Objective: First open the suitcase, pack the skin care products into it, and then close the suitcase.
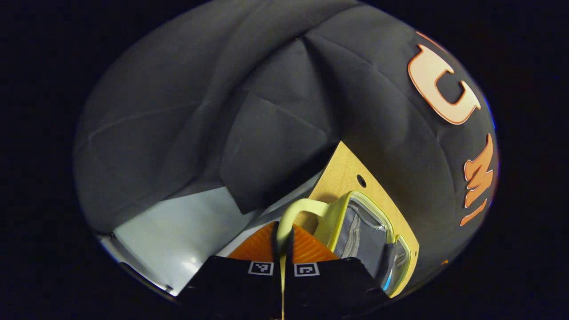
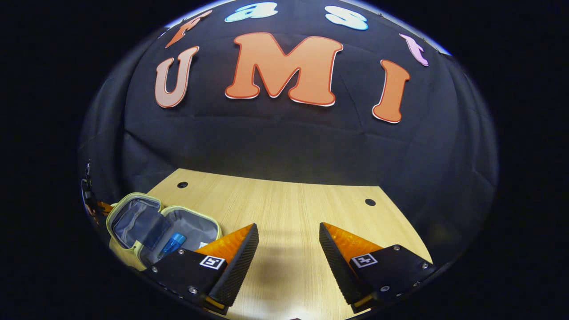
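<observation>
The small pale yellow-green suitcase with grey lining lies open at about eight o'clock in the right gripper view, its two halves spread flat on the light wooden bench, and a blue-capped skin care bottle rests inside the nearer half; a scrap of something white shows beside it, too hidden to name. In the left gripper view the same case stands at about four o'clock, and its curved yellow-green handle runs down between the fingers of the left gripper, which are pressed together on it. The right gripper hangs over bare bench at six o'clock with its jaws spread wide and nothing between them, the case just beside its near finger. By my reading the packing is done or nearly so, and the closing step is in hand: the next move calls for swinging the held half over onto the other, keeping the bottle clear of the rim, perhaps with the right gripper steadying the case
</observation>
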### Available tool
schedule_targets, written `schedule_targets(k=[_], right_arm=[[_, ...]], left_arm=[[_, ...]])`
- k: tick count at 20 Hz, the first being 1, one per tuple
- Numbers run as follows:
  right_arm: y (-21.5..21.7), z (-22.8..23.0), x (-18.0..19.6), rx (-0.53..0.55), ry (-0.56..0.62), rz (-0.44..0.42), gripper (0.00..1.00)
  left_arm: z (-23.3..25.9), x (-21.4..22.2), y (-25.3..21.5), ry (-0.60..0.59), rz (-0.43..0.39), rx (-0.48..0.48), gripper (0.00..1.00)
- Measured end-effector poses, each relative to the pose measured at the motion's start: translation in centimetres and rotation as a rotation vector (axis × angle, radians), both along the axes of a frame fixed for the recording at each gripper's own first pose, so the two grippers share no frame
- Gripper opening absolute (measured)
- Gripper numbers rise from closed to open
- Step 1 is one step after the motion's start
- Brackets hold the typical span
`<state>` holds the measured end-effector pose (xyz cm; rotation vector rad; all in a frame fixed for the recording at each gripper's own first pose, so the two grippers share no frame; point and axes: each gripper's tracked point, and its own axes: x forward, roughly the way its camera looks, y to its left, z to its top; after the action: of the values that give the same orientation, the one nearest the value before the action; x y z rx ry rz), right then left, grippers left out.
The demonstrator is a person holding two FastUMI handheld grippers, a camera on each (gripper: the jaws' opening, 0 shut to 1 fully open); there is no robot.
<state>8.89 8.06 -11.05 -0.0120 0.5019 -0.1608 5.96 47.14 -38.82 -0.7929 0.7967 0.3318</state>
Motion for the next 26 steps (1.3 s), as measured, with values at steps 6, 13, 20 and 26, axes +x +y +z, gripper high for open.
schedule_targets(k=[6,13,20,26], right_arm=[[-3.9,3.3,-1.2,-0.036,-0.079,-0.050,0.89],[-7.1,7.0,-2.2,-0.034,-0.198,-0.032,0.89],[-8.4,10.1,-2.3,-0.038,-0.302,0.115,0.90],[-10.2,10.8,-3.1,-0.030,-0.336,0.136,0.90]], left_arm=[[7.8,1.0,-0.5,-0.054,-0.077,0.187,0.02],[18.7,1.9,-4.6,-0.207,-0.117,0.311,0.02],[25.8,2.8,-10.9,-0.277,-0.133,0.394,0.02],[30.4,3.1,-18.1,-0.337,-0.215,0.437,0.02]])
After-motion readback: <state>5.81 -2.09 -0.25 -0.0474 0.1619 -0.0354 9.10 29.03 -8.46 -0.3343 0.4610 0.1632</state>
